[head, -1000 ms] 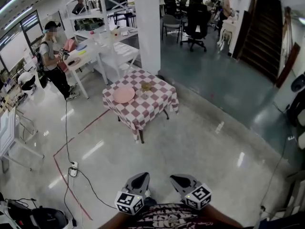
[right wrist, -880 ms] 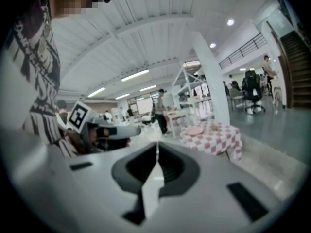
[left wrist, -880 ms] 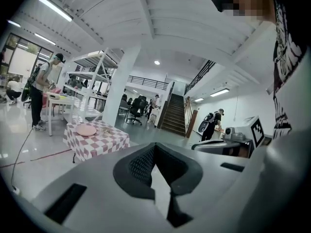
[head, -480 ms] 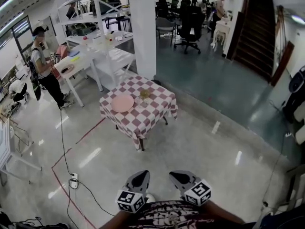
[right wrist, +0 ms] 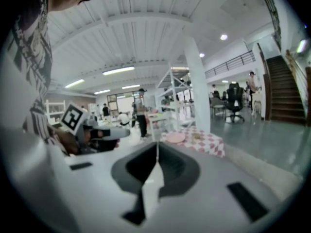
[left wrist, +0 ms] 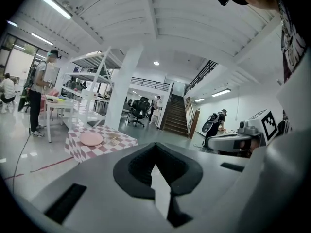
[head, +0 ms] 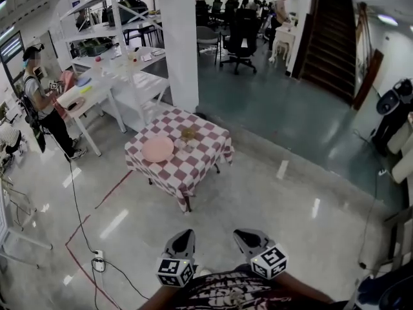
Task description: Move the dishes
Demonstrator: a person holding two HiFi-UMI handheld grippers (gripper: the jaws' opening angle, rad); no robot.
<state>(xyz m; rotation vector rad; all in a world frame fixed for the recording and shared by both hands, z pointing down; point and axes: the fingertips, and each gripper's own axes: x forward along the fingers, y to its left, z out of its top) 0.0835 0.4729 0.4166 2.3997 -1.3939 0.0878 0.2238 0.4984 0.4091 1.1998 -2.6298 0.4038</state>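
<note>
Head view: checkered table [head: 193,168], pink plate [head: 158,149] atop, glossy floor [head: 271,199]; left gripper [head: 183,236], right gripper [head: 243,236] closed, empty.

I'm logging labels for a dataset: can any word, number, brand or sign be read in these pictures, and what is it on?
No readable text anywhere.
Marker cube of the left tongs: a black-and-white square pattern, no letters.
Marker cube of the right tongs: the same kind of pattern.
Shirt of the person holding them: a print, too blurred to read.
</note>
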